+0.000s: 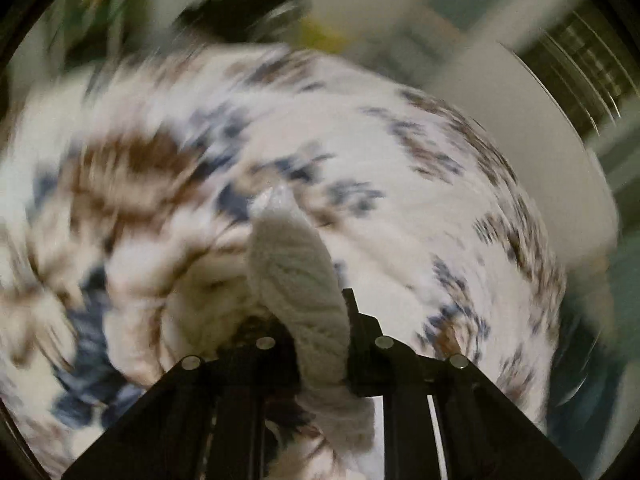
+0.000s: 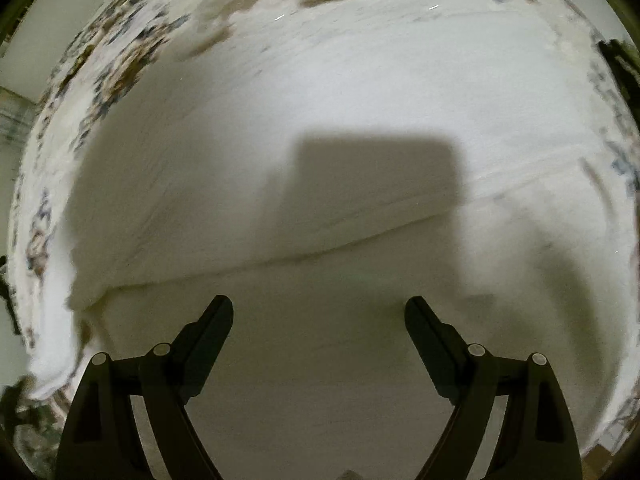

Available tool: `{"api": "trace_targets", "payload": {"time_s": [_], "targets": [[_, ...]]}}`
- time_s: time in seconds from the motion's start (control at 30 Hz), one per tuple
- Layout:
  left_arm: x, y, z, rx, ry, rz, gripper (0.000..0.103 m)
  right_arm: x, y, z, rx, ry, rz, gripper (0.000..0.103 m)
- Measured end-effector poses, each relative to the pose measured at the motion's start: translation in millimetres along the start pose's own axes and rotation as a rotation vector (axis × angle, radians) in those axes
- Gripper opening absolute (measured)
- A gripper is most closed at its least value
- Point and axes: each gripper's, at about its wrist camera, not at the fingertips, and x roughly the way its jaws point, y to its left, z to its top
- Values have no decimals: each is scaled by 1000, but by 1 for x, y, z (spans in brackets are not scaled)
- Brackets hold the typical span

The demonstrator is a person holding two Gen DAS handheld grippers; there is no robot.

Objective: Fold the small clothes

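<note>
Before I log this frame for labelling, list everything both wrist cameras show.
Sock: one, pale grey knit, pinched in the left gripper.
Patterned cloth: one, white with brown and blue print, blurred, spread beneath the sock.
White fabric: one, plain white with printed edges, fills the right wrist view; a crease crosses it.
Shadow: one, dark, boxy, on the white fabric.
Left gripper: one, black, shut on the sock.
Right gripper: one, black, open, holding nothing.

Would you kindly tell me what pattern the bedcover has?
White bedcover with brown and blue blotches, clearest in the left wrist view.
</note>
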Motion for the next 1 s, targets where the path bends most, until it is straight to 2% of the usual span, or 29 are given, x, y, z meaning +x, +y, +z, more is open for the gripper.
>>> {"api": "trace_targets", "payload": {"time_s": [0.1,0.17,0.23,0.33,0.43,0.53,0.63,0.7,0.77,0.83,0.87,0.9,0.93,1.0], "targets": [[-22,-75,-17,225,-2,-28,13,-6,-22,21,-38,-16,-68,89],[-33,-130,-46,358,28,-83,13,-7,-36,31,-34,-19,-65,89],[-35,-174,-76,451,63,-133,13,-8,-56,42,-14,-7,-41,89],[-41,-246,-150,571,147,-231,13,-19,-91,60,28,-18,-15,89],[-37,-315,-233,632,272,-338,13,-32,-133,70,67,-34,-9,89],[-28,-382,-329,716,386,-402,13,-40,-180,72,112,-17,-3,89],[-18,-427,-403,795,455,-422,13,-47,-234,73,157,-3,-7,89],[-11,-450,-453,851,528,-414,14,-53,-276,72,191,6,-8,89],[-3,-463,-482,881,582,-393,17,-50,-306,75,217,9,8,89],[-2,-470,-503,921,602,-315,20,-55,-339,75,238,8,23,89],[-2,-472,-502,932,576,-295,24,-57,-353,76,250,8,36,89],[-4,-474,-501,935,555,-289,38,-59,-361,73,260,9,42,89],[-8,-471,-498,941,536,-288,58,-60,-368,72,268,10,49,89],[-21,-460,-485,969,481,-276,82,-62,-384,74,281,22,79,89]]}}
